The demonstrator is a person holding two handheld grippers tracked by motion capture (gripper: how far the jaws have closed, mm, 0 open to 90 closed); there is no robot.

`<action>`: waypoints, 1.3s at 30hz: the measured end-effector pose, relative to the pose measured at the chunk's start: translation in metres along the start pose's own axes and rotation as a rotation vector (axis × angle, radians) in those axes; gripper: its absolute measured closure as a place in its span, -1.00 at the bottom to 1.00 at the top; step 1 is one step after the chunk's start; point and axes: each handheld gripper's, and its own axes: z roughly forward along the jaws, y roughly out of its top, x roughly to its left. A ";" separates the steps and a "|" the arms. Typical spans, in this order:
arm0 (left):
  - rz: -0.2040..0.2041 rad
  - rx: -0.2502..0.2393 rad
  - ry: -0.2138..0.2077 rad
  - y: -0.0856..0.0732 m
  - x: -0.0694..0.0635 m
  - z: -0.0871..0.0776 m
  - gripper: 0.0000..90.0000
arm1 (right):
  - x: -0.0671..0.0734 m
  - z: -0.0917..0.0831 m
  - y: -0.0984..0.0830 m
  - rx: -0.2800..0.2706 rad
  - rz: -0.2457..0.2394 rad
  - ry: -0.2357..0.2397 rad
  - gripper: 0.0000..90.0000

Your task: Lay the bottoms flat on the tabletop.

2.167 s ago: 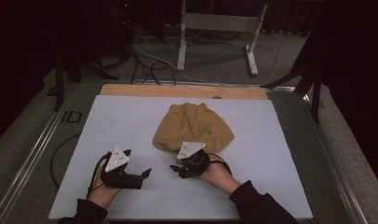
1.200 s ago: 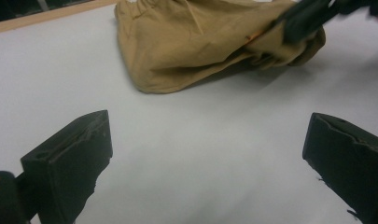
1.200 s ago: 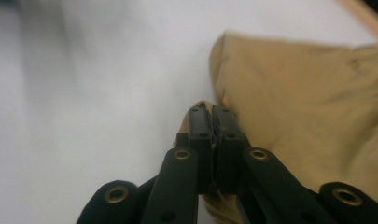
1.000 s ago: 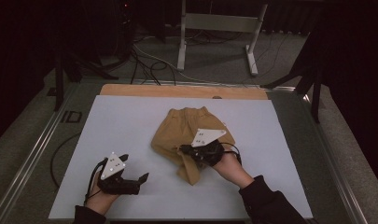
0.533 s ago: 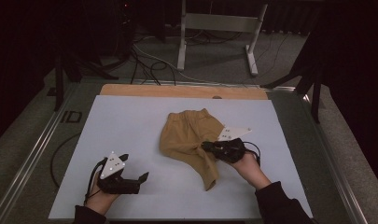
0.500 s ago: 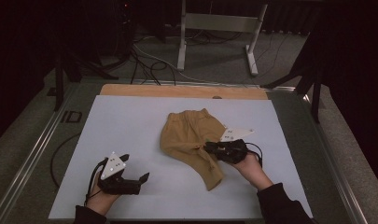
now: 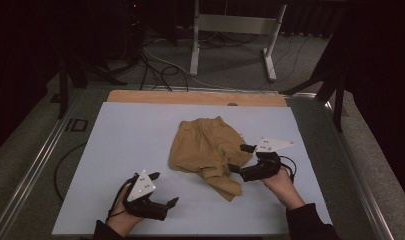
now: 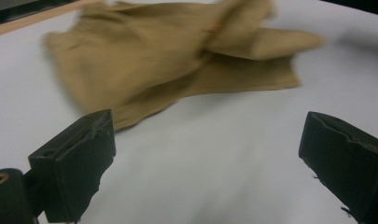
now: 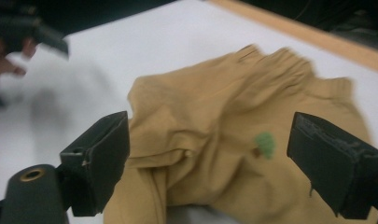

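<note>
A pair of tan shorts (image 7: 205, 145) lies rumpled on the white board (image 7: 115, 150), one part folded over toward the near side. A small green mark (image 9: 265, 143) shows on the cloth. My right gripper (image 7: 240, 158) sits at the right edge of the shorts. Its jaws have just been opening and now stand wide apart, open, with the cloth (image 9: 214, 140) loose between and ahead of them, not pressed. My left gripper (image 7: 163, 188) rests near the front edge, open, with only bare board between its jaws (image 8: 207, 130). The shorts (image 8: 154, 60) lie ahead of it.
A wooden strip (image 7: 190, 97) runs along the board's far edge. Beyond it a metal stand (image 7: 230, 30) and cables (image 7: 155, 65) sit on the floor. A metal rail (image 7: 35, 170) borders the table on the left. Bare board stretches left of the shorts.
The right gripper pulled a part of the shorts over to the right, then opened and let the cloth go. The left gripper slid a little to the right.
</note>
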 end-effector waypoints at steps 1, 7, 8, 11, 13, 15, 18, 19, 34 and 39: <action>0.001 0.003 -0.018 0.002 -0.004 0.004 -0.90 | 0.000 -0.003 -0.001 -0.003 -0.005 -0.019 -0.71; 0.065 0.006 -0.148 0.014 -0.030 0.026 -0.75 | -0.004 -0.015 -0.009 -0.033 0.012 -0.070 -0.70; 0.065 0.006 -0.148 0.014 -0.030 0.026 -0.70 | -0.004 -0.015 -0.009 -0.033 0.012 -0.070 -0.70; 0.137 0.039 -0.234 0.024 -0.045 0.045 -0.59 | -0.007 -0.020 -0.010 -0.040 0.019 -0.093 -0.70; 0.187 0.061 -0.283 0.030 -0.054 0.059 -0.52 | -0.007 -0.020 -0.010 -0.050 0.022 -0.090 -0.70; 0.205 0.066 -0.310 0.035 -0.060 0.075 -0.25 | -0.008 -0.023 -0.009 -0.051 0.022 -0.110 -0.70; 0.253 0.106 -0.343 0.039 -0.066 0.098 -0.06 | -0.011 -0.024 -0.010 -0.060 0.041 -0.121 -0.69; 0.274 0.124 -0.343 0.040 -0.069 0.106 -0.06 | -0.011 -0.024 -0.010 -0.060 0.041 -0.121 -0.69; 0.290 0.244 -0.246 0.046 -0.060 0.160 0.46 | -0.021 -0.023 -0.018 -0.056 0.076 -0.145 -0.68; 0.288 0.251 -0.226 0.050 -0.054 0.158 0.97 | -0.020 -0.022 -0.017 -0.051 0.076 -0.139 -0.68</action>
